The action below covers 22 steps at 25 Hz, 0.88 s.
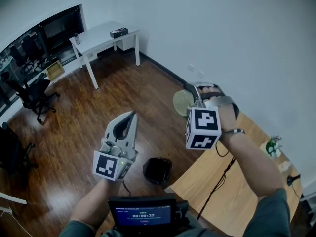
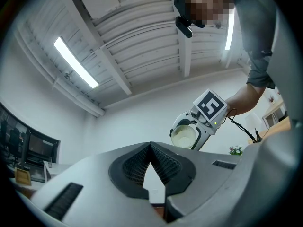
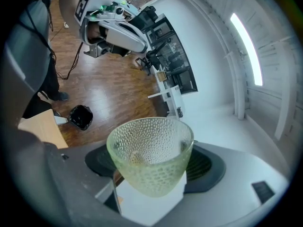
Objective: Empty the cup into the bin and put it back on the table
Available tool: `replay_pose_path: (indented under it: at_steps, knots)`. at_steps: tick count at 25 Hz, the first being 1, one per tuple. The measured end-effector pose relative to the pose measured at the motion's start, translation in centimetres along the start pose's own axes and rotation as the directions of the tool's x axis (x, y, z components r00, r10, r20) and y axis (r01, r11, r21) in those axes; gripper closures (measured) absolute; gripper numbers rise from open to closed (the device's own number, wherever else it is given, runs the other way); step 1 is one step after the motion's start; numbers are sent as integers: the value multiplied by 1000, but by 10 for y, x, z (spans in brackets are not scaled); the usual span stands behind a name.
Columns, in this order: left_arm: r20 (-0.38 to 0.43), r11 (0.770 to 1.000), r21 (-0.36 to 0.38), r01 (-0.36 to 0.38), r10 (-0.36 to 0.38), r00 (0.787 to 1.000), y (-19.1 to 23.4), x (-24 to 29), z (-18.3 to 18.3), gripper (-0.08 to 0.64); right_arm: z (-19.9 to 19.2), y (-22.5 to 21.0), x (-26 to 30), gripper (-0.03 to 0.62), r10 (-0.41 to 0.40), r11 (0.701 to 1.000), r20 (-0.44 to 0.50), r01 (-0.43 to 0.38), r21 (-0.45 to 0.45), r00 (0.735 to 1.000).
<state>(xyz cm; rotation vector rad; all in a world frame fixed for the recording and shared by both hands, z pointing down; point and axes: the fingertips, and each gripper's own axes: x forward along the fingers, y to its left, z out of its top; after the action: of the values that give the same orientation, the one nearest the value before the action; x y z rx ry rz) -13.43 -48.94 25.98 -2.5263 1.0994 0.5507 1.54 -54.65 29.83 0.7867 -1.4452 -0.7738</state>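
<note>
My right gripper [image 1: 189, 98] is shut on a pale green dimpled glass cup [image 1: 181, 102], held up in the air past the far edge of the wooden table [image 1: 237, 186]. In the right gripper view the cup [image 3: 150, 167] sits between the jaws with its mouth tilted toward the camera, and a small pale lump shows low inside it. The black bin [image 1: 157, 170] stands on the floor below, beside the table's corner. My left gripper [image 1: 129, 120] hovers left of the bin, its jaws closed together with nothing in them. In the left gripper view the cup [image 2: 183, 137] appears in the other gripper.
A white desk [image 1: 101, 36] stands against the far wall, with office chairs [image 1: 32, 90] to its left. On the table lie a small plant [image 1: 273, 146] and a black cable [image 1: 217, 181]. A screen device [image 1: 143, 214] sits at my chest. Wooden floor surrounds the bin [image 3: 80, 117].
</note>
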Motion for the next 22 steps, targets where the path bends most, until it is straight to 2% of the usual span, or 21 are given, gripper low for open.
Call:
replay_pose_path:
  at_steps: [10, 22]
  knots:
    - [3, 1000, -5, -13, 13, 1000, 4, -4, -1, 560, 9, -3, -1, 195, -13, 1000, 8, 13, -24, 1000]
    - [10, 1000, 1, -13, 13, 1000, 2, -1, 1, 560, 8, -9, -4, 195, -37, 995, -18, 35, -93, 999]
